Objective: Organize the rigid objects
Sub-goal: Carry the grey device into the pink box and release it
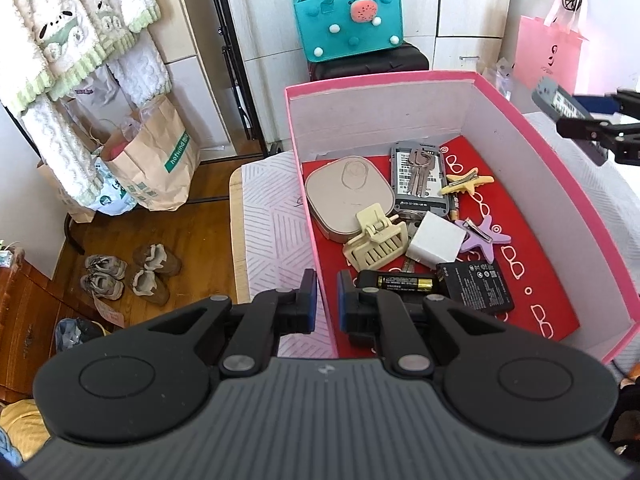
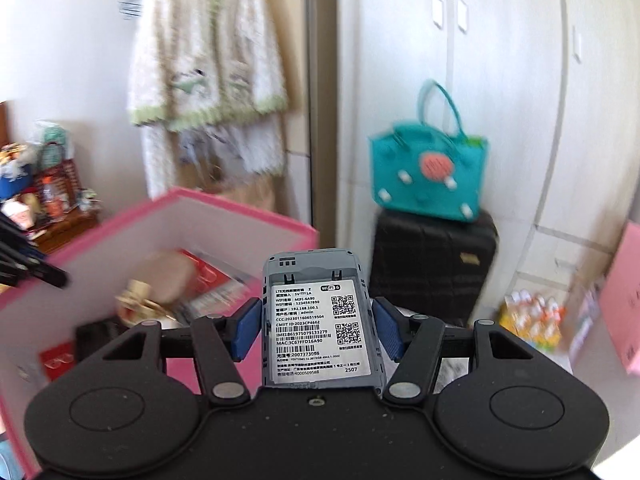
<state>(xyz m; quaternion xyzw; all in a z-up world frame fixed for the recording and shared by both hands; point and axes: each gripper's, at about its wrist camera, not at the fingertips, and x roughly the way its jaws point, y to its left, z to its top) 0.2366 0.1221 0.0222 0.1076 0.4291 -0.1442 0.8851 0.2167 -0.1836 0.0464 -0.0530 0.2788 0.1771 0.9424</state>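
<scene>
A pink box (image 1: 560, 168) with a red floor holds several small things: a beige rounded case (image 1: 344, 196), a grey device with keys on it (image 1: 418, 178), a cream hair claw (image 1: 376, 240), a white cube (image 1: 436, 242), star clips, an AA battery (image 1: 404, 282) and a black battery pack (image 1: 476, 286). My left gripper (image 1: 327, 304) is shut on the box's near left wall. My right gripper (image 2: 316, 330) is shut on a grey WiFi device shell (image 2: 318, 320) with a white label, held in the air right of the box (image 2: 120, 236). It also shows in the left wrist view (image 1: 560, 102).
The box stands on a pale patterned table (image 1: 272, 216). A teal bag (image 1: 348, 20) sits on a black suitcase (image 2: 432, 268) behind. A pink paper bag (image 1: 548, 52) hangs at the right. Paper bags (image 1: 156, 160) and shoes (image 1: 128, 276) lie on the wood floor at the left.
</scene>
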